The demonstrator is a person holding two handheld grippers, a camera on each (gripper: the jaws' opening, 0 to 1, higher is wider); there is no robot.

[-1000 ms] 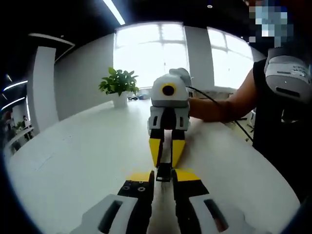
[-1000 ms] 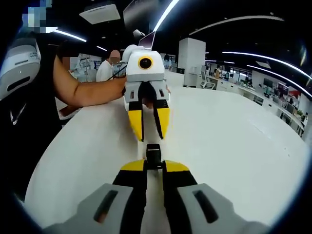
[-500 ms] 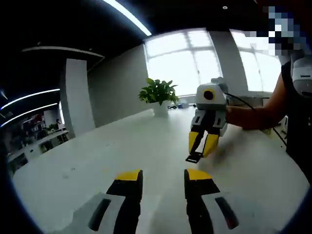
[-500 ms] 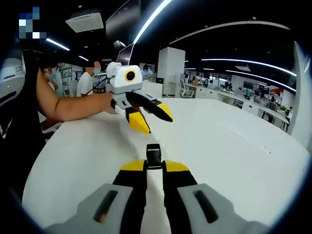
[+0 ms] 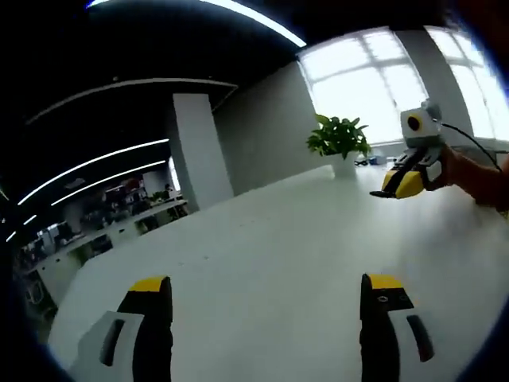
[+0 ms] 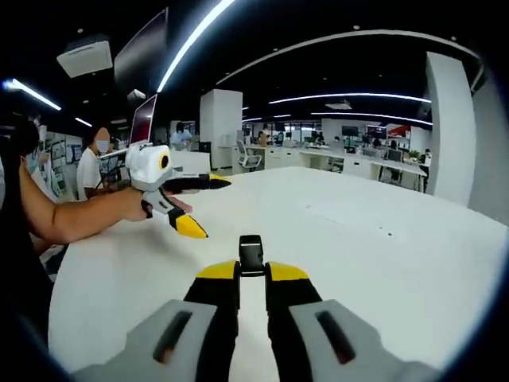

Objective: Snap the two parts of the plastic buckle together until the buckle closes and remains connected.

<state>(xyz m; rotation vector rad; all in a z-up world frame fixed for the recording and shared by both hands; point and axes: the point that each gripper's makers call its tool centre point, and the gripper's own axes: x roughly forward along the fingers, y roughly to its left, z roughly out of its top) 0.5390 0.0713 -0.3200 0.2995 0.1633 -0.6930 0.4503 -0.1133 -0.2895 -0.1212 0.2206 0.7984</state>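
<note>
Black buckle (image 6: 251, 255); white table (image 6: 382, 247); green plant (image 5: 338, 137) (yellow-tipped black tongs (image 6: 253, 274)).

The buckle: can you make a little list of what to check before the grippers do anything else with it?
1. Right gripper shut on the buckle: ok.
2. Left gripper wide open, holding nothing: ok.
3. Both buckle parts snapped together: cannot tell; a single black piece shows at the jaw tips.
4. Buckle in view: ok in the right gripper view.
5. White table bare below for setting it down: ok.
6. Potted plant far from both grippers: ok.
</note>
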